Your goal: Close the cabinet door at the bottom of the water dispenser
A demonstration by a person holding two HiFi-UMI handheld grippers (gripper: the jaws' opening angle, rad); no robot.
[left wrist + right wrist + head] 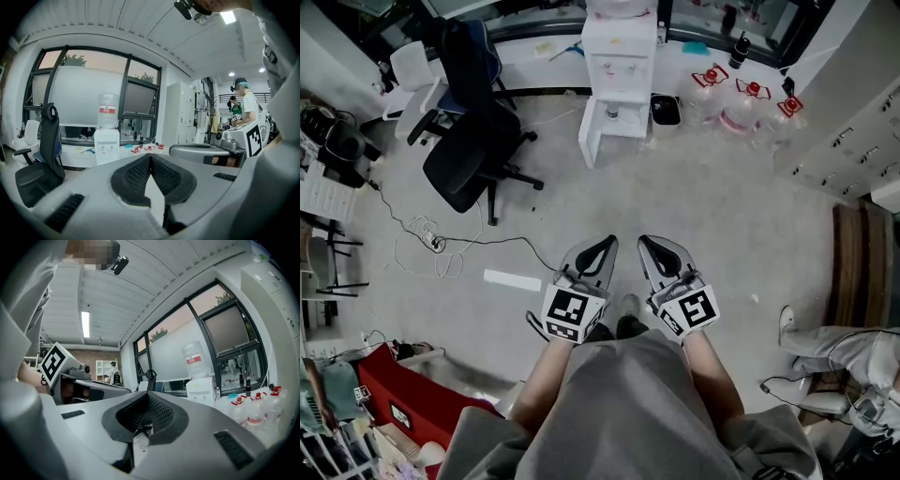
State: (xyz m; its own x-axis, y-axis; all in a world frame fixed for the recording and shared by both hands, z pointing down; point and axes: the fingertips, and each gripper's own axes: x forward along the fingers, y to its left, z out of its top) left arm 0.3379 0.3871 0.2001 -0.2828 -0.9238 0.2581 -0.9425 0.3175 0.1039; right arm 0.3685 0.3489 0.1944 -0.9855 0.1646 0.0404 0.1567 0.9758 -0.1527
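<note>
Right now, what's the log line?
cabinet door: open | left gripper: fingers shut, empty | right gripper: fingers shut, empty | water dispenser: ahead

Workshop-style office with a pale grey floor (703,206) and a wall of dark-framed windows (84,89).
A black office chair (473,150) stands near a white chair (411,67), with a power strip (436,244) and its looping cable on the floor close by. Tall white lockers (180,112) stand to the right of the windows, where pinkish sky shows. A strip light (85,323) glows on the white ribbed ceiling (122,287). A red crate (417,401) sits at lower left.
</note>
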